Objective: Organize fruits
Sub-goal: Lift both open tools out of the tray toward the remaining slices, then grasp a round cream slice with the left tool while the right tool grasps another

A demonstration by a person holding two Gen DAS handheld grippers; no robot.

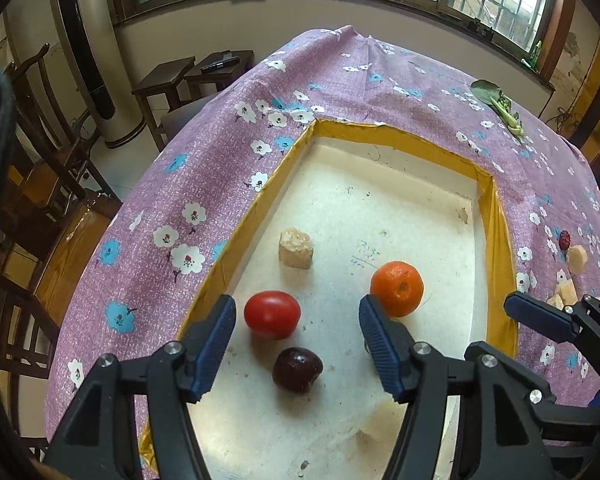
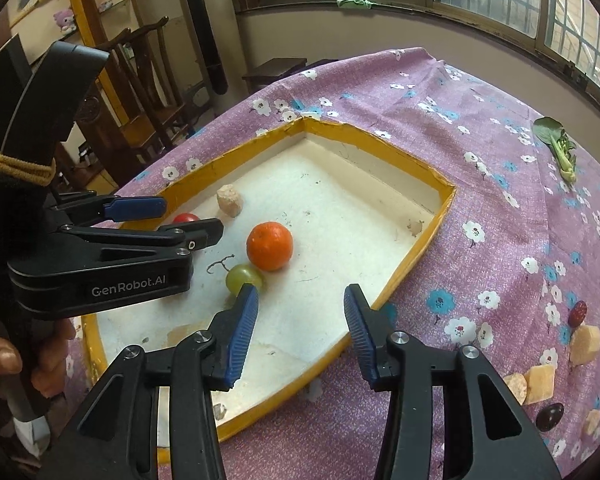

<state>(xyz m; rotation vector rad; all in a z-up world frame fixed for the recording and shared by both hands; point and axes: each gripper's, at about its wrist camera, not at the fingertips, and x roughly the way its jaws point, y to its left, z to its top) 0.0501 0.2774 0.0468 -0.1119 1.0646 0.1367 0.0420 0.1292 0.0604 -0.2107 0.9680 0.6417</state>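
Fruit mostly in tray (image 1: 496, 240) (shallow, yellow rim, white floor) on tabletop (image 1: 204, 184) w/ purple floral cloth. Left wrist view: red tomato (image 1: 272, 314) and dark cherry (image 1: 297, 369) lie between fingers of left tool (image 1: 298, 344), cherry at 5 o'clock of tomato, close but apart. Orange (image 1: 397, 288) just beyond right fingertip; may touch, can't tell. Tan chunk (image 1: 295, 248) at 12 of tomato.

Left tool: spread, pads press on nothing.
Right tool (image 2: 300, 330): spread, empty, above tray's near-right rim. Green grape (image 2: 242, 277) just beside its left fingertip, at 7 o'clock of orange.

Outside tray, 3–4 o'clock on cloth (right wrist view): small red fruit (image 2: 577, 313), dark fruit (image 2: 549, 417), tan cubes (image 2: 585, 344). Leafy green (image 2: 561, 148) far at 1 o'clock.

Risks (judgement):
- Round fruit on flat floor: a fingertip nudge → grape or cherry rolls; orange likewise.
- Two tools crowd same tray corner → collision.
- Low rim: finger could catch it, shift tray.
- Soft grape/cherry → bruise if pinched hard.
- Outside pieces near tabletop edge could roll off if bumped.
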